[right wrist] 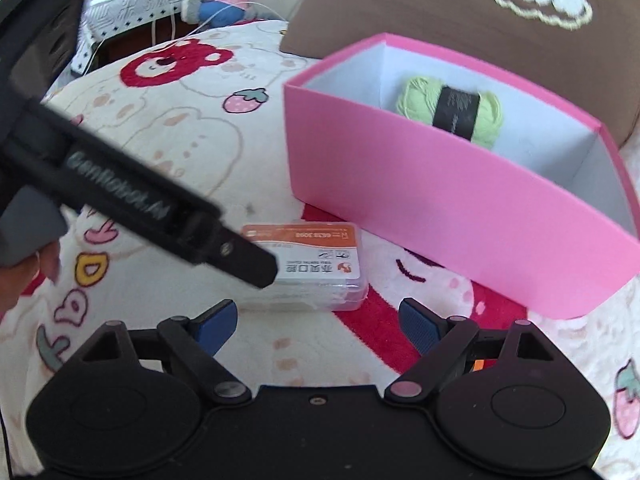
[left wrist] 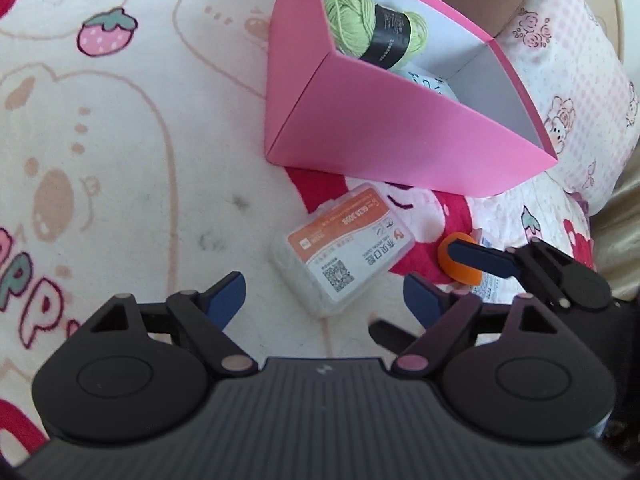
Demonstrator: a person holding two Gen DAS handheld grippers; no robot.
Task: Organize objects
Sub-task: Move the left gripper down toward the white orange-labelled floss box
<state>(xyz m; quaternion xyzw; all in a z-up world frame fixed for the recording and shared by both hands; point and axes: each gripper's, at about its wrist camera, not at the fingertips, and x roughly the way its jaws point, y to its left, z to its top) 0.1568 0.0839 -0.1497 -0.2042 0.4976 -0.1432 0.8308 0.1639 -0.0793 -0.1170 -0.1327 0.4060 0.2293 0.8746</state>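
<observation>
While both grippers' fingers [left wrist: 224, 300] stood wide and empty, you needed to straddle the clear orange-labelled plastic case [left wrist: 342, 254] squarely, near the pink cardboard box [left wrist: 400, 136].

One pink box [right wrist: 460, 200] out on the bed's blanket [left wrist: 140, 140], and inside it one ball of green yarn [right wrist: 452, 114] with a black band. There's one more pale item tucked in the box beside it, too hidden to name. One clear plastic case [left wrist: 340, 256] with an orange label lies in front of the box. One small orange disc [left wrist: 460, 264]. Two grippers in play: left gripper [left wrist: 324, 300], right gripper [right wrist: 316, 324]. One brown cushion [right wrist: 440, 8] behind.
</observation>
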